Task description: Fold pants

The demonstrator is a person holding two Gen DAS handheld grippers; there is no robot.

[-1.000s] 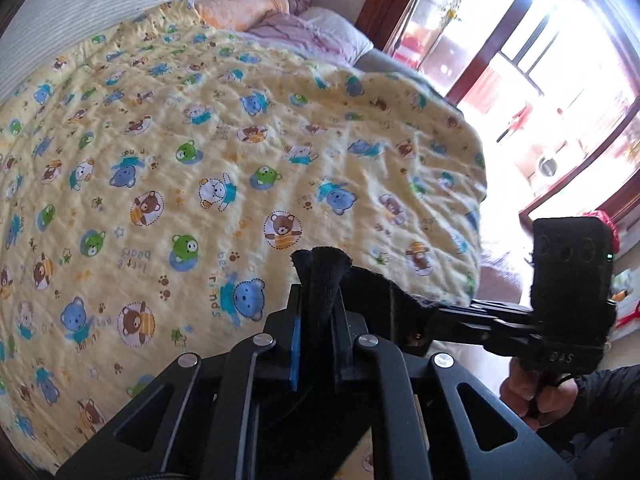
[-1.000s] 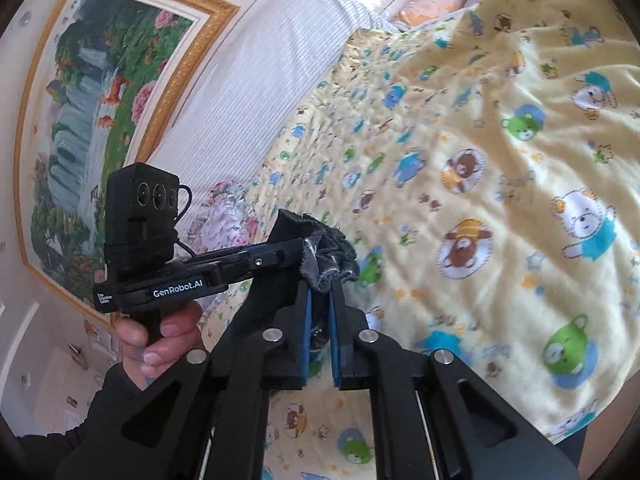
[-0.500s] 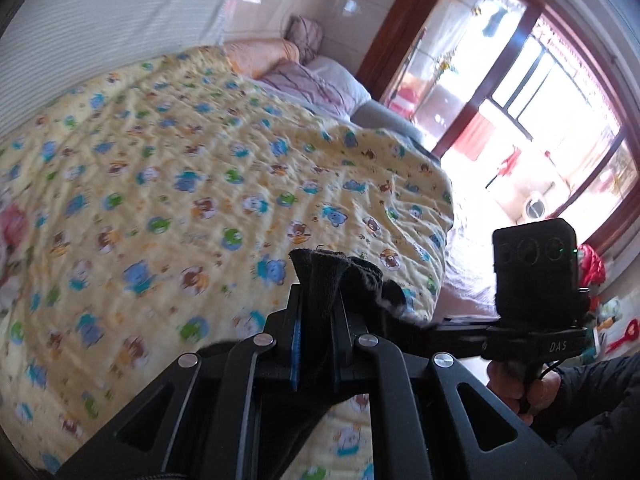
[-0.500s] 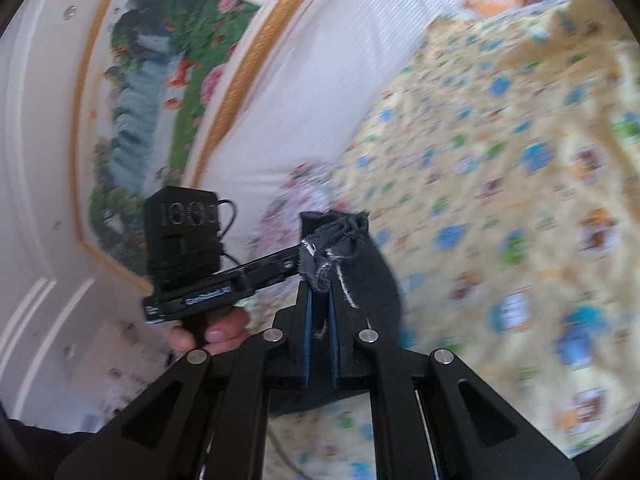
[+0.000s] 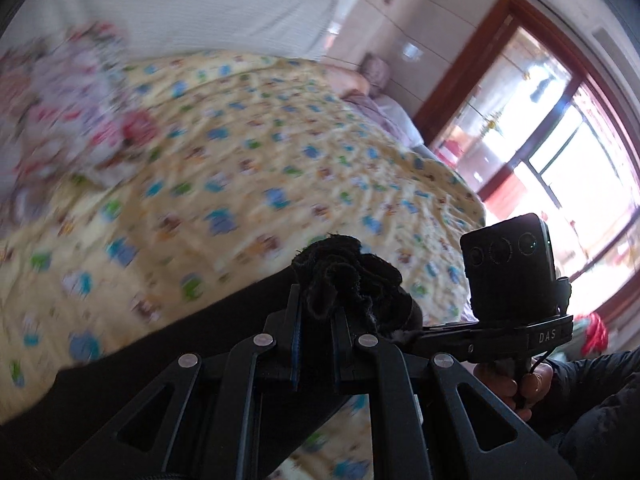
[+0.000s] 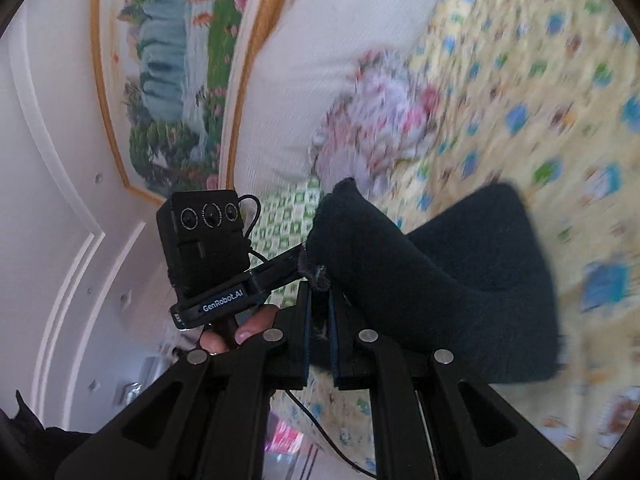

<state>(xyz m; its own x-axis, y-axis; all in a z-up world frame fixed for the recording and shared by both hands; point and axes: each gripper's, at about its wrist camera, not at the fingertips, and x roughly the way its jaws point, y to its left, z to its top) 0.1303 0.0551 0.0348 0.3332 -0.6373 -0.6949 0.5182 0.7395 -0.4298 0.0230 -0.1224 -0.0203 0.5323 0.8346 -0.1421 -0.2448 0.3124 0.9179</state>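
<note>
The dark pants [image 5: 348, 276] hang between both grippers above the bed. My left gripper [image 5: 316, 306] is shut on a bunched edge of the cloth, and a dark band of fabric [image 5: 160, 344] trails down to the lower left. In the right wrist view my right gripper [image 6: 318, 294] is shut on another edge of the pants [image 6: 460, 280], which billow out to the right. The two grippers sit close, tips nearly meeting. Each view shows the other gripper's camera block [image 5: 508, 272] [image 6: 204, 240] and the hand holding it [image 5: 516, 384].
A yellow quilt [image 5: 280, 160] printed with cartoon bears covers the bed. A flowery pillow [image 6: 380, 120] lies by the white padded headboard [image 6: 320, 40], under a framed landscape painting [image 6: 168, 60]. More pillows [image 5: 376, 96] lie at the far corner by a wood-framed glass door [image 5: 560, 140].
Both grippers have swung sideways over the bed with the pants, turning toward the headboard. More of the pants now spreads out in view. Both grips stayed shut.
</note>
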